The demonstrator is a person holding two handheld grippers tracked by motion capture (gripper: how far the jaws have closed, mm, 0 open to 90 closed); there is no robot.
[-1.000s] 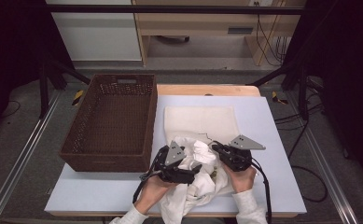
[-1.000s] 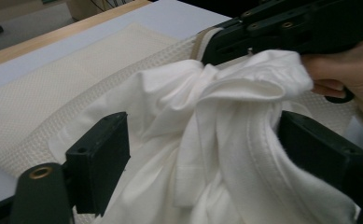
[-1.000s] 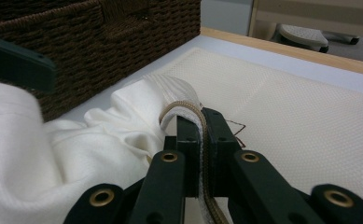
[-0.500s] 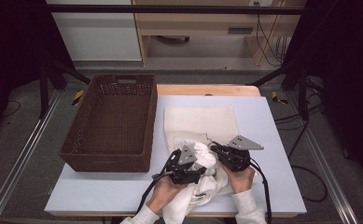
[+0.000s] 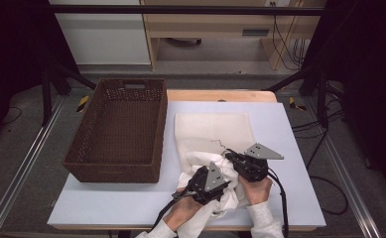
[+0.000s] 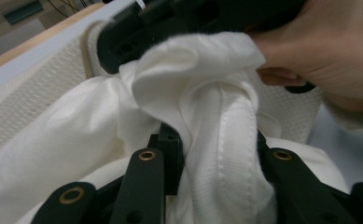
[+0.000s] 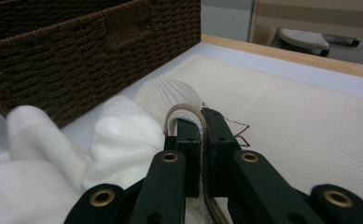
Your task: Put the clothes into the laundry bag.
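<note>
A cream waffle-weave cloth (image 5: 210, 126) lies flat in the middle of the table, and a crumpled white cloth (image 5: 195, 161) is heaped on its near end. My right gripper (image 5: 230, 155) points left and is shut on a folded hem of the cream cloth (image 7: 310, 126); in the right gripper view that hem curls over my closed right gripper (image 7: 201, 121). My left gripper (image 5: 225, 173) sits just in front of it. Its jaws have just been closing, and in the left gripper view my left gripper (image 6: 214, 144) squeezes a thick fold of the white cloth (image 6: 207, 84).
A dark brown wicker basket (image 5: 153, 129) stands empty on the table's left half, close to the cloths, and its wall (image 7: 76, 51) fills the upper left of the right gripper view. The pale blue tabletop (image 5: 289, 129) stretches away to the right. Cables trail off the front edge.
My left gripper has moved right toward the right gripper and closed its jaws around a fold of the white cloth. The right gripper has stayed where it was.
</note>
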